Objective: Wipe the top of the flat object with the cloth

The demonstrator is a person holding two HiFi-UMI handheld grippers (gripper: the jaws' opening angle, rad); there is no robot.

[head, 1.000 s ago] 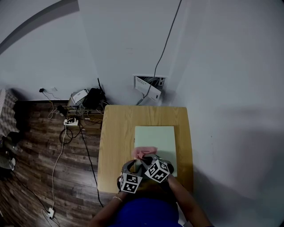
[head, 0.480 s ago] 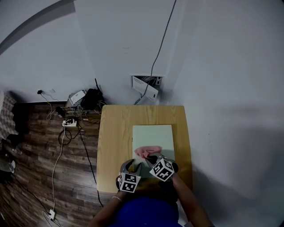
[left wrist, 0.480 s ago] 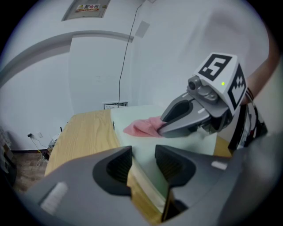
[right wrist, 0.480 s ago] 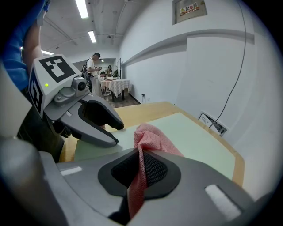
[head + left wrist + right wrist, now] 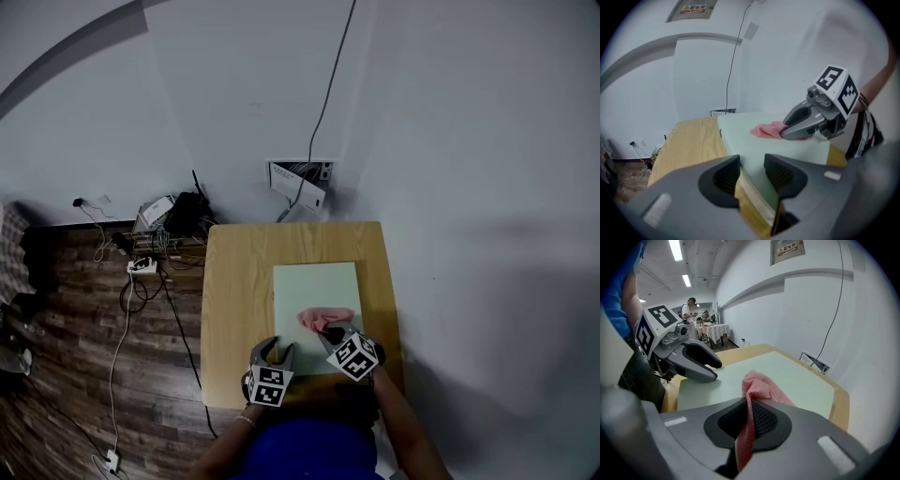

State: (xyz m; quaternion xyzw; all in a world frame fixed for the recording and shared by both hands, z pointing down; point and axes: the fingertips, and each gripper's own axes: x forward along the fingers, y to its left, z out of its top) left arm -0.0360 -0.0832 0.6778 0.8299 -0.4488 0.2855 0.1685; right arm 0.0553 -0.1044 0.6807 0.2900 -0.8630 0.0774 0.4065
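Note:
A pale green flat board lies on the small wooden table. My right gripper is shut on a pink cloth that rests on the board's near half, right of its middle. In the right gripper view the cloth is pinched between the jaws and bunches up on the board. My left gripper sits at the board's near left corner. In the left gripper view its jaws are closed on that corner's edge, with the cloth and the right gripper beyond.
The table stands in a corner against white walls. A wall box with a cable hangs behind it. Power strips and cables lie on the wood floor at the left. A person and other tables show far off.
My right gripper has slid the pink cloth to the right across the board. The left gripper has kept its place at the near left corner.

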